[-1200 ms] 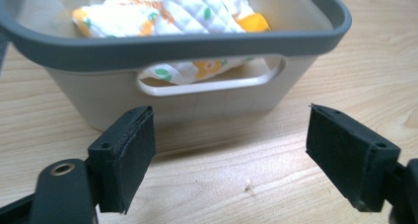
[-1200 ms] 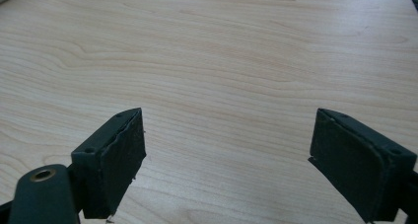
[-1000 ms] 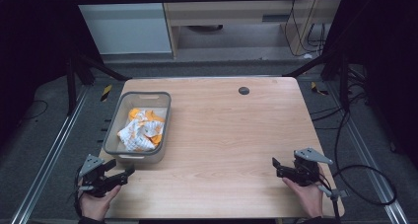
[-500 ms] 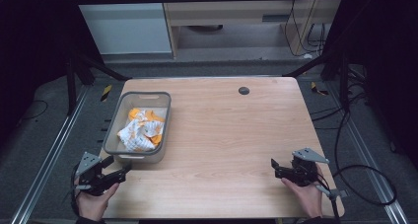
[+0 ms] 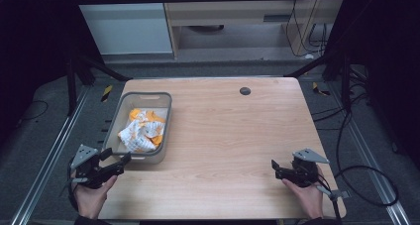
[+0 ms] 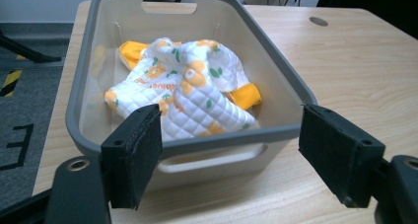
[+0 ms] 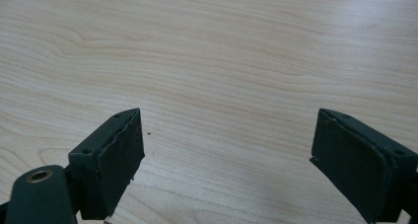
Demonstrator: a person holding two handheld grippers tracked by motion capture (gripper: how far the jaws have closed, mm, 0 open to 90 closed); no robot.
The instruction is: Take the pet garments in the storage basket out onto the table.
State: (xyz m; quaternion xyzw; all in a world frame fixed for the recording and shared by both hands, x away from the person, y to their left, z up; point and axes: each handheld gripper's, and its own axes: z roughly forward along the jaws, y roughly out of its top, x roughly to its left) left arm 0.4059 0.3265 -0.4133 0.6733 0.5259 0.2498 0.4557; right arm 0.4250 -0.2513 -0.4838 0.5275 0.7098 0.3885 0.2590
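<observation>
High view: the left gripper sits spread just before the grey bin; the right gripper hovers well apart over the wooden table.

Left gripper view: the quilted cloth lies inside the bin.

Right gripper view: jaws spread, holding nothing.

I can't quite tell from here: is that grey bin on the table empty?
No, the grey bin holds a crumpled white quilted cloth with orange print, lying on its bottom.
</observation>
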